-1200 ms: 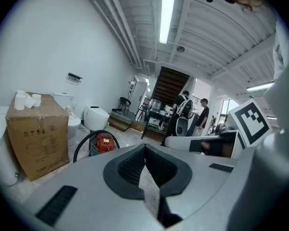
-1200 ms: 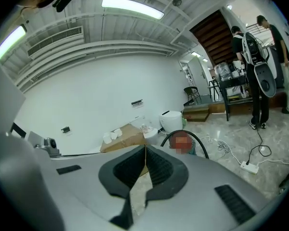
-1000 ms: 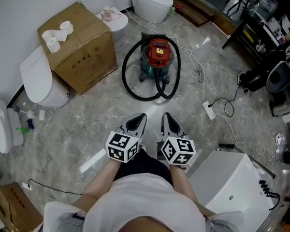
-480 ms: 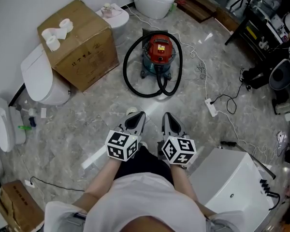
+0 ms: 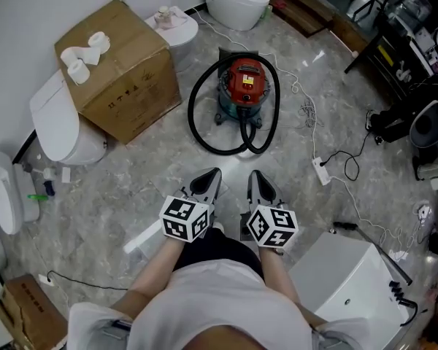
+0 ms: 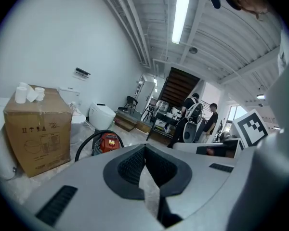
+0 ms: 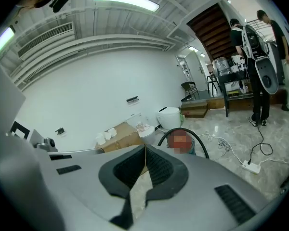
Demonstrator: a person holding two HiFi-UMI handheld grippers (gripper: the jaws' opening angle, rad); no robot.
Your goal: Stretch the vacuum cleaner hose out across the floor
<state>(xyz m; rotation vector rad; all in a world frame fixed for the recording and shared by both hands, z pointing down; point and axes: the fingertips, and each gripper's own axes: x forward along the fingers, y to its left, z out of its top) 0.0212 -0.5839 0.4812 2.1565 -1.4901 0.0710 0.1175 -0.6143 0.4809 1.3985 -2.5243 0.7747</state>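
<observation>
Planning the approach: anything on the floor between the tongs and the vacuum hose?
Nothing visible. Bare floor runs from the left tongs and right tongs to the hose looped around the vacuum. Cardboard box sits off left, power strip off right.

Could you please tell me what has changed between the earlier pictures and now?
The person has edged slightly towards the vacuum cleaner, carrying both grippers along. Nothing was grasped or released. The left gripper and right gripper stay shut and empty, and the hose still lies looped round the vacuum cleaner.
</observation>
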